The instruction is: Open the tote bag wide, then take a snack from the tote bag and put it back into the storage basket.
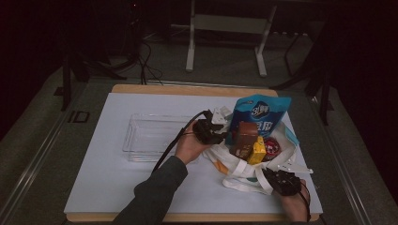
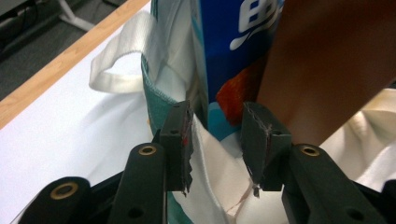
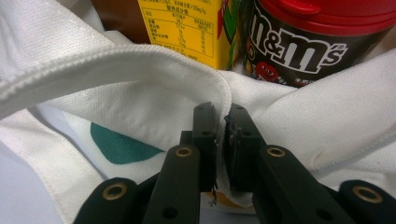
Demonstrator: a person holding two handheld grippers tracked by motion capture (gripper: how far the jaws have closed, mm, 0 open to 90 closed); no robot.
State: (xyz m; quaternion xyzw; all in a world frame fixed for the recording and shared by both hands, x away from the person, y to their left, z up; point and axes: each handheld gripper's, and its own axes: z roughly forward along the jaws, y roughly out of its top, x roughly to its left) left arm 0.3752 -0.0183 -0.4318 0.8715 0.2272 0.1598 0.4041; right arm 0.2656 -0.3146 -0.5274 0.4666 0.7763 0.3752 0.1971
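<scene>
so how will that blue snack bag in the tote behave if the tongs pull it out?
Probably light for its size: the blue snack bag looks puffed and stands taller than the tote. Likely crushable and somewhat slick, since its printed film looks glossy in the left gripper view. It may tip, as it leans against the brown box.

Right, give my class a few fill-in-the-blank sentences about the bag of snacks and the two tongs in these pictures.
1. The right tongs are shut on the white cloth of the ____.
2. The lid of the chocolate jar is ____.
3. The left tongs stand ____, with the bag's cloth between the jaws.
4. Left of the cloth bag on the table lies a clear plastic ____.

Missing words: bag; red; open; tray
</scene>
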